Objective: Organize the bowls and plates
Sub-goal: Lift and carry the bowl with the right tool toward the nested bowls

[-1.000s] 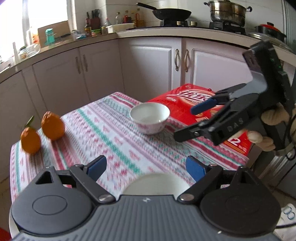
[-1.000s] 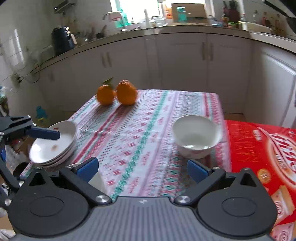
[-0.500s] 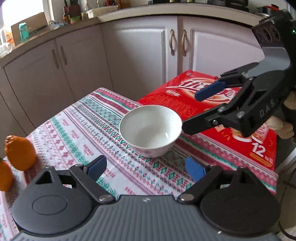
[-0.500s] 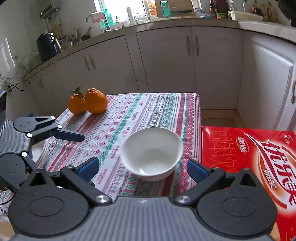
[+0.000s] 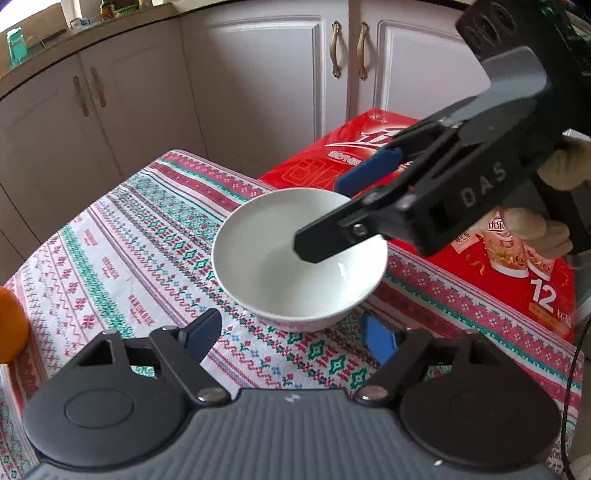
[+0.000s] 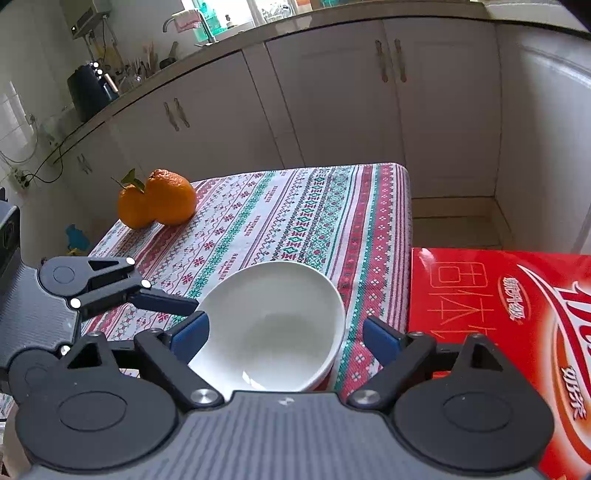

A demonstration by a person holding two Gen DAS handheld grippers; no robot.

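The round white ceramic bowl (image 6: 271, 325), lower centre, sits unlifted between the closing, not yet gripping right gripper (image 6: 286, 334) and left gripper (image 5: 291, 332).

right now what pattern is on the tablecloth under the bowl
Bands of red and green cross-stitch style motifs on white tablecloth; clearest in the right wrist view.

Daylight enters from the window (image 6: 229, 14) at upper left, overexposed there. Illumination is soft and even, shadows faint. A small glare spot sits inside the bowl (image 6: 273, 328). Fisheye bending curves the cabinets (image 5: 258, 81) at frame edges; focus is generally sharp.
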